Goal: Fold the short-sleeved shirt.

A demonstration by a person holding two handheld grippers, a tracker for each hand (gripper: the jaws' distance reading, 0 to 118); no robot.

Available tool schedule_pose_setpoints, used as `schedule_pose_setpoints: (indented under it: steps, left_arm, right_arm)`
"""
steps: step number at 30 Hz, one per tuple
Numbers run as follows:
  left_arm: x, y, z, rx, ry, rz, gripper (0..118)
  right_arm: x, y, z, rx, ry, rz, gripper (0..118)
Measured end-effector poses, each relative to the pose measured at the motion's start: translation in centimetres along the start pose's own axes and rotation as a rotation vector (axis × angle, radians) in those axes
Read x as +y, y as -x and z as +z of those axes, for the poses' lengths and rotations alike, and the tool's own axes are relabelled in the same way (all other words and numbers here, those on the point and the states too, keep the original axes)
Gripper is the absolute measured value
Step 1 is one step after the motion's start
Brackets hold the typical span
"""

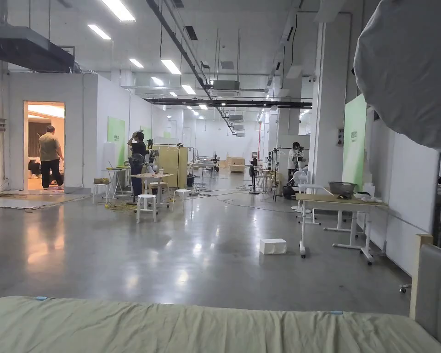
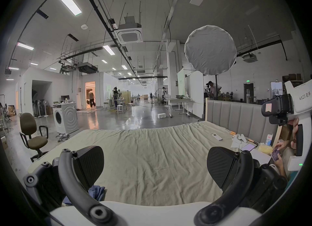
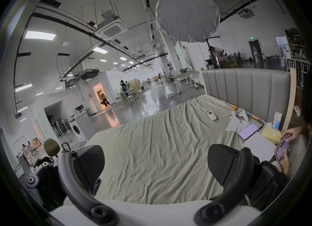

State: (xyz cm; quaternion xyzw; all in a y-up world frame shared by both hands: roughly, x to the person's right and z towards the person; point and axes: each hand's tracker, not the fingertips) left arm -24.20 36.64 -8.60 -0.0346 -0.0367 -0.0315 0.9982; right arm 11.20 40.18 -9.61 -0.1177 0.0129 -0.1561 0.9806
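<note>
We see the left gripper held above the near edge of the bed, fingers spread wide, nothing between them; a bunched blue cloth, likely the shirt, lies at the bed's near-left edge just under the left finger; we cannot confirm sleeves. Same blue cloth shows beside the left finger in the right gripper view; right gripper also above the near edge, fingers wide, gripping nothing. Bed sheet is pale green, wrinkled, bare across the middle. Toward the far-right corner by the grey headboard: a white remote, a white game controller, a lit phone, a carton. At the right edge another person's hands hold a second phone. In the left gripper view the right gripper's white body shows at far right, a hand on its handle.
</note>
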Motion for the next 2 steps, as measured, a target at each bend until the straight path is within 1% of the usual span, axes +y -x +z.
schedule_pose_setpoints:
  steps: [2]
  left_arm:
    - [0.06,0.00,-0.02,-0.002,0.001,0.006,118]
  right_arm:
    - [-0.34,0.16,-0.04,-0.004,-0.012,0.022,118]
